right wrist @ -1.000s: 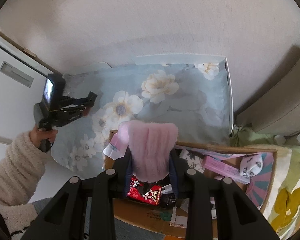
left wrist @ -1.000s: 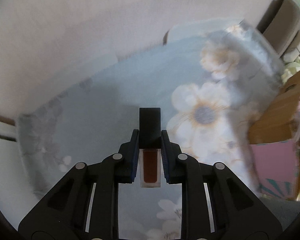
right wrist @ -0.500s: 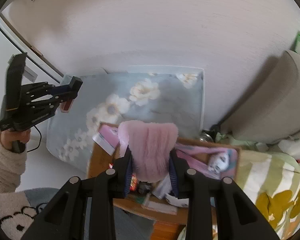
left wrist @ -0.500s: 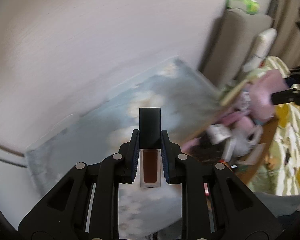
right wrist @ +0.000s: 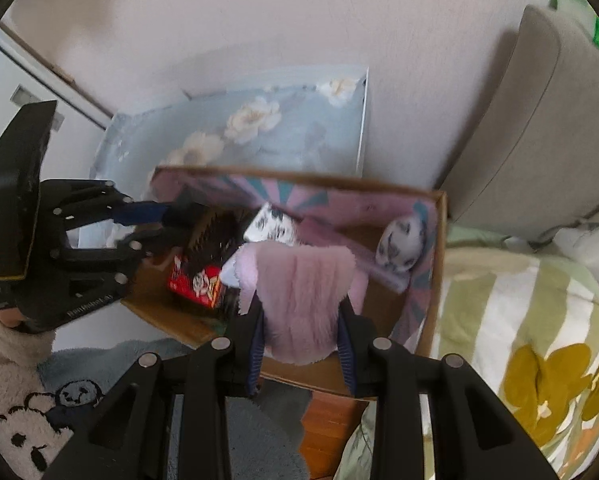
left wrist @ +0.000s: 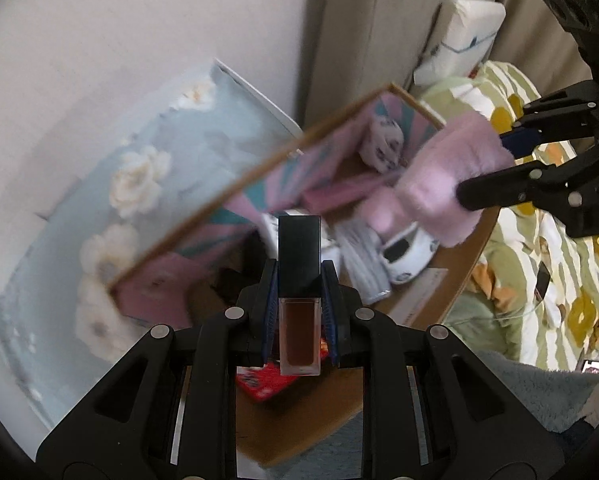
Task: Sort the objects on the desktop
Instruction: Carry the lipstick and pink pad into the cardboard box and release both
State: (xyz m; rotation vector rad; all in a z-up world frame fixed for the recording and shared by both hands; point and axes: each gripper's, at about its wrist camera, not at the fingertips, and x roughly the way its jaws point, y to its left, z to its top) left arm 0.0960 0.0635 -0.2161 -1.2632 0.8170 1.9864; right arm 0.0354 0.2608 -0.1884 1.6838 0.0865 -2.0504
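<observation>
My left gripper [left wrist: 299, 300] is shut on a small bottle [left wrist: 299, 332] with a black cap and dark red-brown liquid. It hangs above the near-left part of an open cardboard box [left wrist: 227, 184] with a pink-and-teal lining. My right gripper [right wrist: 301, 316] is shut on a pink fluffy item [right wrist: 303, 296] and hovers above the same box [right wrist: 299, 178]. In the left wrist view the right gripper [left wrist: 511, 160] holds the pink fluffy item [left wrist: 439, 184] over the box's right side. In the right wrist view the left gripper [right wrist: 167, 224] reaches in from the left.
The box holds a white toy car [left wrist: 403, 252], a red packet [right wrist: 197, 284], a black-and-white soft ball [right wrist: 401, 244] and a pink long box [left wrist: 347, 192]. A blue floral cloth [right wrist: 283, 128] lies behind it. A grey cushion [right wrist: 539, 120] and striped bedding [right wrist: 519, 320] lie to the right.
My left gripper swept from above the blue floral cloth to above the box, still holding the bottle. My right gripper shifted further over the box, the pink fluffy item still in it.
</observation>
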